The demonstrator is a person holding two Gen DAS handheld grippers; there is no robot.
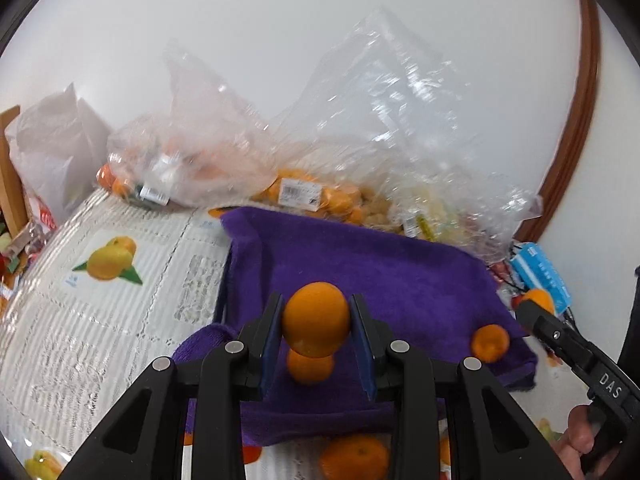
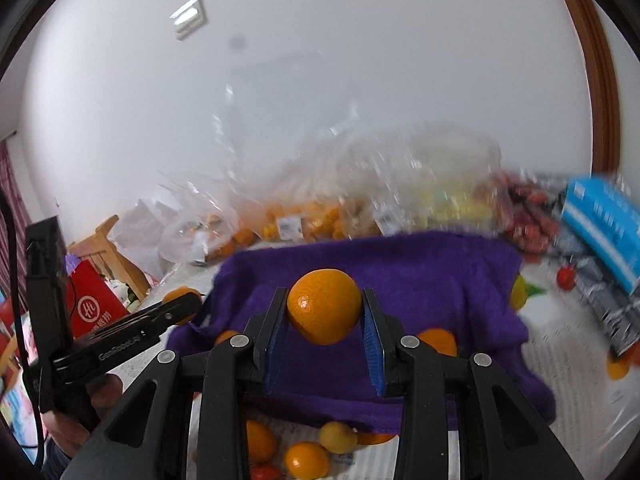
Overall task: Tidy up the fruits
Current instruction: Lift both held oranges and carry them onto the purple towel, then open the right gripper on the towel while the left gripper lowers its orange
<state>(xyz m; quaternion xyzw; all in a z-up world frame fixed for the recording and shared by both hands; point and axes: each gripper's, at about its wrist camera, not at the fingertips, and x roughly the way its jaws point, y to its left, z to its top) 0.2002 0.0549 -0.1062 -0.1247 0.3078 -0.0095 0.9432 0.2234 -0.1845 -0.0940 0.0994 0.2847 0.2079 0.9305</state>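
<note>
Left wrist view shows the left gripper (image 1: 316, 320) with its jaws clamped on an orange (image 1: 316, 318), the blue pads pressing its two sides, the fruit held above the purple towel (image 1: 380, 264) that lies spread on the tabletop (image 1: 100, 320). Straight below and a little nearer sits a second orange on the towel (image 1: 310, 366), and a third (image 1: 490, 342) rests toward the towel's right edge. The right gripper (image 2: 325, 306) likewise grips its own orange (image 2: 325, 306) between the pads — it hangs over the middle of the same towel. What the coming move likely turns on is this: each held fruit is already directly above the cloth, so the way to a resting place is down and slightly forward, not sideways. The left hand's fruit has another orange close under it, so it would probably need a spot a little farther or to the left to avoid knocking it. Loose oranges (image 2: 306, 460) lie on the tabletop near the towel's near edge; bags of fruit (image 1: 304, 192) crowd the far side — well apart from both jaws.
</note>
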